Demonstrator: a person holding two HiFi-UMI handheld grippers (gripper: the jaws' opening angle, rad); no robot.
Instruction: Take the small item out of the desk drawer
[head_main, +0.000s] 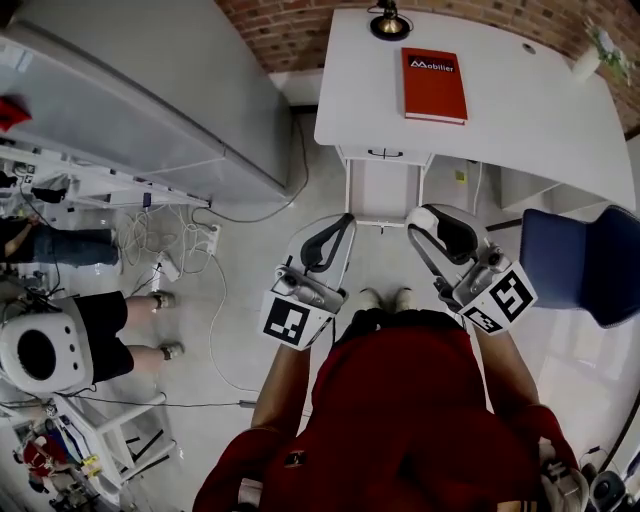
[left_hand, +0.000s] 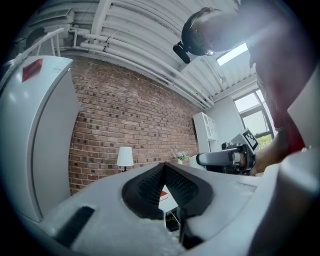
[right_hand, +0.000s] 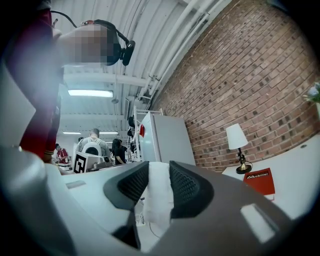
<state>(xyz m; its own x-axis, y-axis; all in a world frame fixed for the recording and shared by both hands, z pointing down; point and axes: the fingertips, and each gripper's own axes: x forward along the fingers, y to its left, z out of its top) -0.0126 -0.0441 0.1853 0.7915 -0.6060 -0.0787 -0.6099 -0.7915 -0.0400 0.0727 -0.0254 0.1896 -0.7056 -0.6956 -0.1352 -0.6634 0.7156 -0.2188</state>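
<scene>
In the right tool (right_hand: 159, 169) — a small, white, soft-looking item (right_hand: 158, 200), clamped; left tool (left_hand: 164, 168) closed, empty.

- Open floor (head_main: 250, 250) at mid-frame, between white cabinet (head_main: 150, 90) at upper left and desk (head_main: 520, 110) at upper right: free lane up to brick wall (head_main: 290, 30).
- Drawer front (head_main: 385, 154) under desk edge; left gripper (head_main: 340, 225) and right gripper (head_main: 430, 218) occupy the room just below it.
- Blue chair (head_main: 585, 260) blocks right edge.
- Cables (head_main: 165, 240) clutter floor at left, seated person (head_main: 60, 340) beyond.
- Desk top: red book (head_main: 434, 85) and lamp base (head_main: 389, 22) near back edge; rest open.
</scene>
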